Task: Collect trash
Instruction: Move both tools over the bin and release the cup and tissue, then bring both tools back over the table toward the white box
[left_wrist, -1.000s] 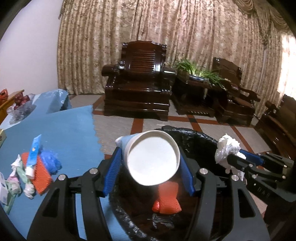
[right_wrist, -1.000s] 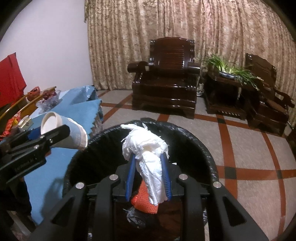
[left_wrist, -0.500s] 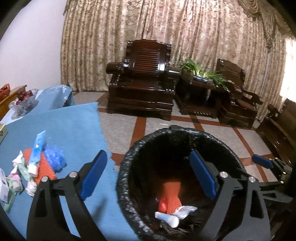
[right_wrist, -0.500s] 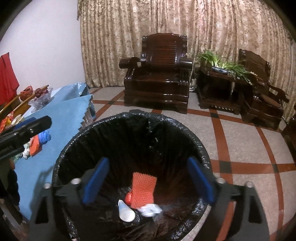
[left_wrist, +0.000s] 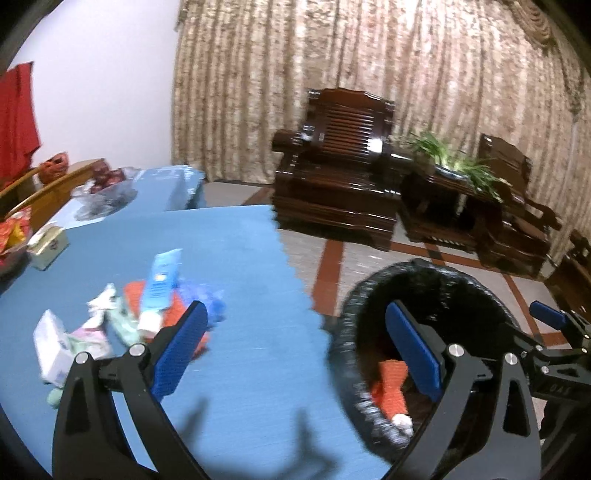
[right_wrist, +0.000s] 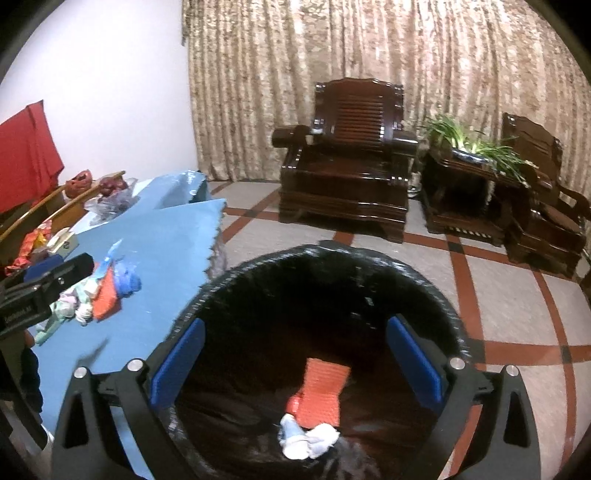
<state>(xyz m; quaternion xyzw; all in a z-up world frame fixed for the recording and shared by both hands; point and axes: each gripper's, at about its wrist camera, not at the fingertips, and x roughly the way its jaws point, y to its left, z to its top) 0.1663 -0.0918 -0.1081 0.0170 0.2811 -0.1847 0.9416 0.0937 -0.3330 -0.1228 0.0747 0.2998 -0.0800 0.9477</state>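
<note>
Both claws, left (left_wrist: 295, 354) and right (right_wrist: 295, 360), have just been opening and now gape empty, because their trash lies dropped in the bin (right_wrist: 424, 284) while more waits on the bench (left_wrist: 240, 258).

Black-lined bin (right_wrist: 332, 266) holding orange mesh (right_wrist: 323, 387), litter pile (left_wrist: 147, 314) on blue table (left_wrist: 240, 277)

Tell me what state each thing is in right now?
Left gripper: open, empty.
Right gripper: open, empty.
Trash bin: lined, partly filled.
Paper cup: lying inside bin.
Tissue: crumpled inside bin.
Trash pile: on table, uncollected.
</note>
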